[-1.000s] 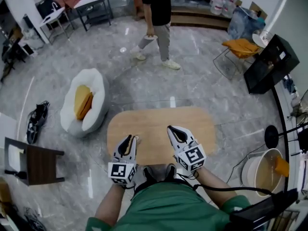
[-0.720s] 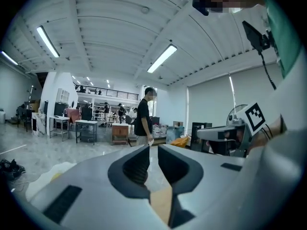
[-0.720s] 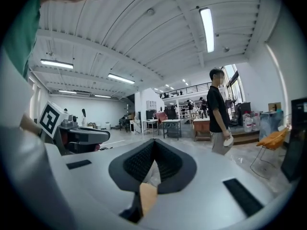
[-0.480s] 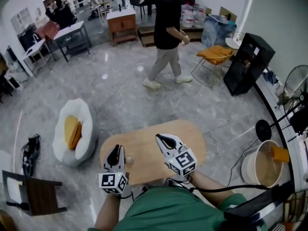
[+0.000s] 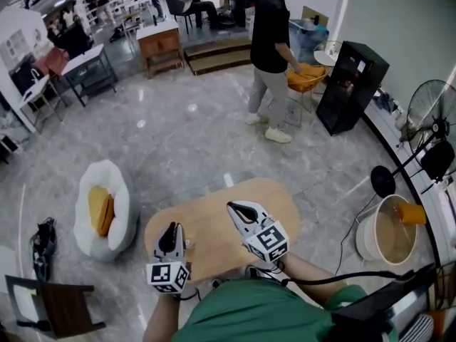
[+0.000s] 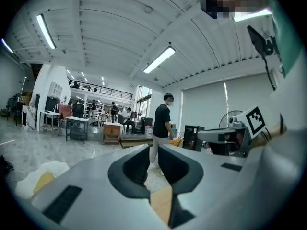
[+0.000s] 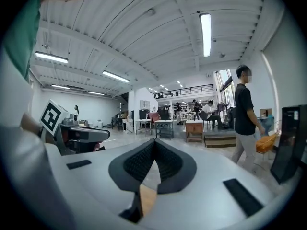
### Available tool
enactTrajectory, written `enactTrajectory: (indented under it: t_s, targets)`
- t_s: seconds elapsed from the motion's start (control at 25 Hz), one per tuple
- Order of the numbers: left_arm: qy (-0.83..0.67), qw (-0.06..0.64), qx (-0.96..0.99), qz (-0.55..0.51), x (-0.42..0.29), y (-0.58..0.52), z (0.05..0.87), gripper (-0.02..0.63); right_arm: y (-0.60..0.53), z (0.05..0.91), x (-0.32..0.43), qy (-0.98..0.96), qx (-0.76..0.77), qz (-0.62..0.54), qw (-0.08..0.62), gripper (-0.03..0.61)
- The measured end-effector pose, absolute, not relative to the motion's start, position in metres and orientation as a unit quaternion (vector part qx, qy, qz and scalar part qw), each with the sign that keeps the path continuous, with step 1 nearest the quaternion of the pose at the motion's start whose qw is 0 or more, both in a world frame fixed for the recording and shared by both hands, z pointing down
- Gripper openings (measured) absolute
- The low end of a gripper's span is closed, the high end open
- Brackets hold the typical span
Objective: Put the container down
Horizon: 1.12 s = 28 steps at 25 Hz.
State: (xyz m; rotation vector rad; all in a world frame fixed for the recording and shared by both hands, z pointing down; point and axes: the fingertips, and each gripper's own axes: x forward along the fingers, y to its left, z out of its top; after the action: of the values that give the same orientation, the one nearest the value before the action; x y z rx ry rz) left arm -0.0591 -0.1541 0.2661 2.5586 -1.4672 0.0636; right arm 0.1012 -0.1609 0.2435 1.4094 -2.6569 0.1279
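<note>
Left gripper (image 6: 153,159) is hanging low over the near edge of the wooden table (image 5: 263,205), with its jaws drawn almost together and nothing between them. Right gripper (image 7: 154,150) is hovering over the middle of the table, its tips meeting and holding nothing either.

Just beside the left gripper (image 5: 171,230), on its right, a small pale thing (image 5: 187,245) is sitting on the tabletop, apart from the jaws. It is too small to make out well, but it is probably the container. If so, the putting-down is looking finished, since neither gripper is carrying anything. The next move is probably calling only for both grippers to draw clear without knocking it. Whether anything is inside it cannot be told.

Off to the right, on the floor well apart from the table, a big white bucket (image 5: 365,244) is standing open. Its inside is showing tan, and an orange piece (image 5: 407,213) is sitting at its far rim.
</note>
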Motion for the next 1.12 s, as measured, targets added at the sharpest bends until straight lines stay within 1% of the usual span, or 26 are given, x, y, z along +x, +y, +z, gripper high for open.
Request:
enactTrajectory:
  t_s: [0.56,0.84,1.12]
  targets:
    - [-0.499,0.106,0.860,0.029,-0.070,-0.148,0.275,0.066,-0.161,0.244,0.087,-0.886,0.458,0.042,0.068,0.014]
    - [-0.502,0.102,0.858,0.030,-0.081,-0.149,0.275,0.066,-0.164,0.245,0.074,-0.888,0.452,0.041,0.068,0.014]
    - [-0.512,0.097,0.853,0.031,-0.080,-0.144,0.283,0.066,-0.162,0.256,0.077,-0.893,0.444,0.041,0.067,0.012]
